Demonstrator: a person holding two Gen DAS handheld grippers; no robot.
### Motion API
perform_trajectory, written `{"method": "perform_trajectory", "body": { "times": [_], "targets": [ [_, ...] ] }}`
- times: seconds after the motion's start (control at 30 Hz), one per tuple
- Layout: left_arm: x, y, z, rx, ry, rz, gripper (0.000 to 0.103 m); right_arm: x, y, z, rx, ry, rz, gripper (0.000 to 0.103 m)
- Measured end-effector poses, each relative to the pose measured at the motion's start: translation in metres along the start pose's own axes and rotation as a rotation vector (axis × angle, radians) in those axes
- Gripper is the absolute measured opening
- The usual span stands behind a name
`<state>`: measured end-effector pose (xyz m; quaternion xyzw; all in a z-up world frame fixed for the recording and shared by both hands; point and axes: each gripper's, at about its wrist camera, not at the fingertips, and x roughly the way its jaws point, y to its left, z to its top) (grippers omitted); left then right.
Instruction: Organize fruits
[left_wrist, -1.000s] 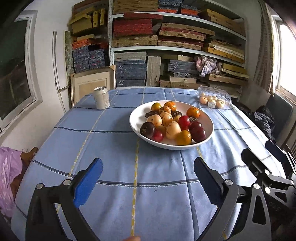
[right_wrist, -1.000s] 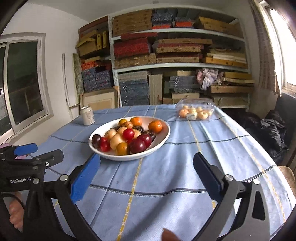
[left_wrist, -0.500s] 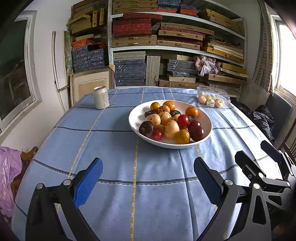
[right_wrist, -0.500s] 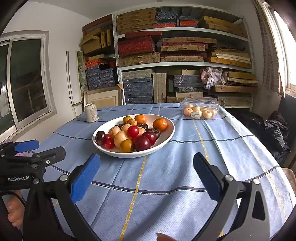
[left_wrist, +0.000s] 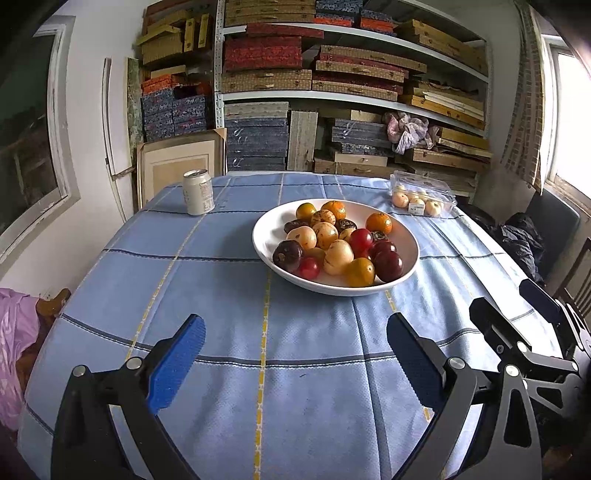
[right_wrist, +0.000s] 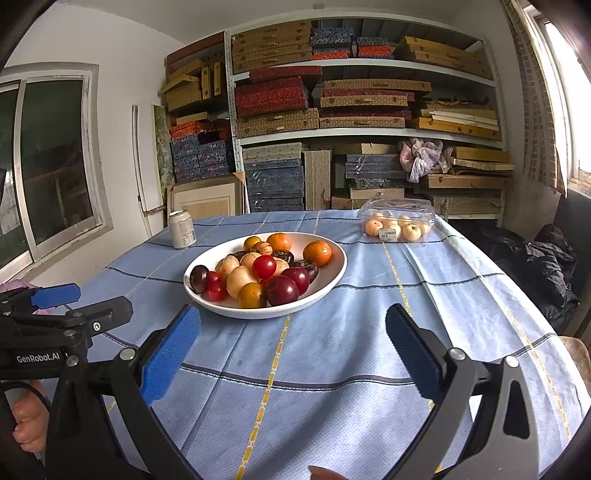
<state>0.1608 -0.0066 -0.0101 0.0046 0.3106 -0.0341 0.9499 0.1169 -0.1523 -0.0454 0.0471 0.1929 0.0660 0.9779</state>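
Above tablecloth (left_wrist: 221, 266), short of fruit bowl (left_wrist: 406, 254): 2 hand-held grippers level, spread, empty.

Fruit bowl (left_wrist: 266, 254) mid-table, can (left_wrist: 198, 192) behind-left, fruit box (left_wrist: 423, 194) behind-right.

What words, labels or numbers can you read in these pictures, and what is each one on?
"GenRobot.AI": white lettering on the black body of the left gripper, seen in the right wrist view.
Sticker on the clear plastic fruit box: too small to read.
Print on the drink can: blurred, unreadable.
Marks on the dark blue boxes on the shelf: not legible.
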Motion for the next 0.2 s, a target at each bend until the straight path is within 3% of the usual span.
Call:
{"method": "perform_trajectory", "body": {
  "times": [0.2],
  "targets": [
    [0.0008, -0.0020, -0.0005, -0.004, 0.001, 0.017, 0.099, 0.0010, -0.0013, -0.0004, -0.001, 0.000, -0.001, 0.099]
  ]
}}
